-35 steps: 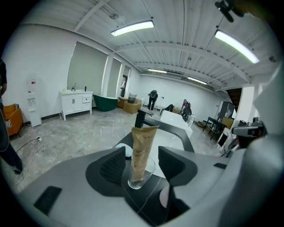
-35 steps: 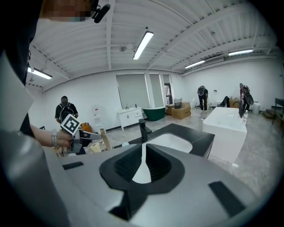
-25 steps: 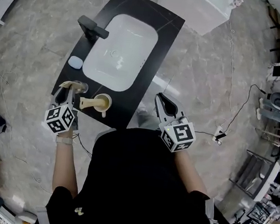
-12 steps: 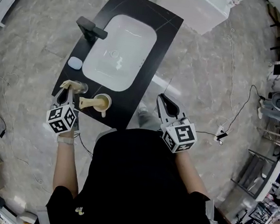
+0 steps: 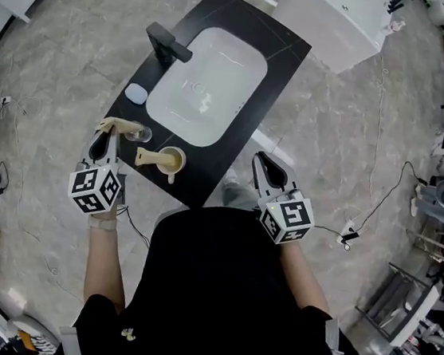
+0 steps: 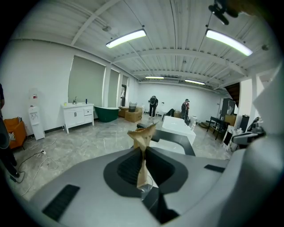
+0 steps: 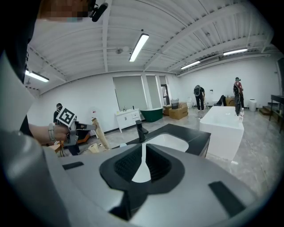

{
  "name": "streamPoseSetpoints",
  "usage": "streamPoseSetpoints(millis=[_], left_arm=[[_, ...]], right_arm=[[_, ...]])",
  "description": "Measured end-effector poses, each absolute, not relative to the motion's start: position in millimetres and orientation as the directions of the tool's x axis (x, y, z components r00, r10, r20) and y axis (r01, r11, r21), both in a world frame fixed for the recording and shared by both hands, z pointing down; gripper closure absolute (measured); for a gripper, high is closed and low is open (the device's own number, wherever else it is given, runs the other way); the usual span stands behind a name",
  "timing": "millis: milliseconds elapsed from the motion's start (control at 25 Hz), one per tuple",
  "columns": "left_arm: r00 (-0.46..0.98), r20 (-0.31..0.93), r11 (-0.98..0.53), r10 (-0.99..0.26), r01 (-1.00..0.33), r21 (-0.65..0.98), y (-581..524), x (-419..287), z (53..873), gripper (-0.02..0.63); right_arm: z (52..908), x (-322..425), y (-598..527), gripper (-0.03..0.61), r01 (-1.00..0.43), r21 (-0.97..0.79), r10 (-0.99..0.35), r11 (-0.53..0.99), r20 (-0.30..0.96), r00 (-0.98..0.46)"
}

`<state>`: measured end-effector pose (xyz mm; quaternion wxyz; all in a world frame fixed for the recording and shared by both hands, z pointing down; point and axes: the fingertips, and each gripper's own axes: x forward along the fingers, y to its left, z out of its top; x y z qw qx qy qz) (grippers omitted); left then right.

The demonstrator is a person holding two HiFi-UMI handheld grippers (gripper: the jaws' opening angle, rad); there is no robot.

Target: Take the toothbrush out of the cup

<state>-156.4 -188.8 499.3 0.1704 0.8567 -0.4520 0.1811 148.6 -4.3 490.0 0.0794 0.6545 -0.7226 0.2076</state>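
Tan toothbrush (image 6: pixel 143 153): upright between the left pads, broader end up, lower end at the rim of the clear glass cup (image 5: pixel 139 133) on the black countertop (image 5: pixel 203 175); fully out or not, unclear.
Left gripper (image 5: pixel 107 136): jaws just been closing, now nearly together, pinching the toothbrush handle.
Right gripper (image 5: pixel 262 162): jaws pressed together, empty.

Left gripper (image 5: pixel 107 136) closing — gripping, right gripper (image 5: pixel 262 161) closed

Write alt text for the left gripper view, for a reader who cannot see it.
The left gripper, whose jaws have just been closing, clamps an upright tan toothbrush. Beyond them lie a black counter and a large, bright room.
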Motion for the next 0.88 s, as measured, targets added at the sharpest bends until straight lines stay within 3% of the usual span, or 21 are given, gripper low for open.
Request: streamPoseSetpoints(millis=[440, 880], left_arm=[[0.442, 0.332, -0.432, -0.833, -0.895, 0.109, -159.2, -194.7, 412.2, 0.572], [0.295, 0.39, -0.256, -0.872, -0.955, 0.15, -94.7, -242.8, 435.1, 0.572]], right_arm=[[491.6, 116.2, -46.4, 0.532, -0.942, -0.228, -0.879, 0.245, 0.357, -0.315], [493.4, 67.0, -65.3, 0.532, -0.868, -0.249, -0.792, 0.428, 0.358, -0.494]])
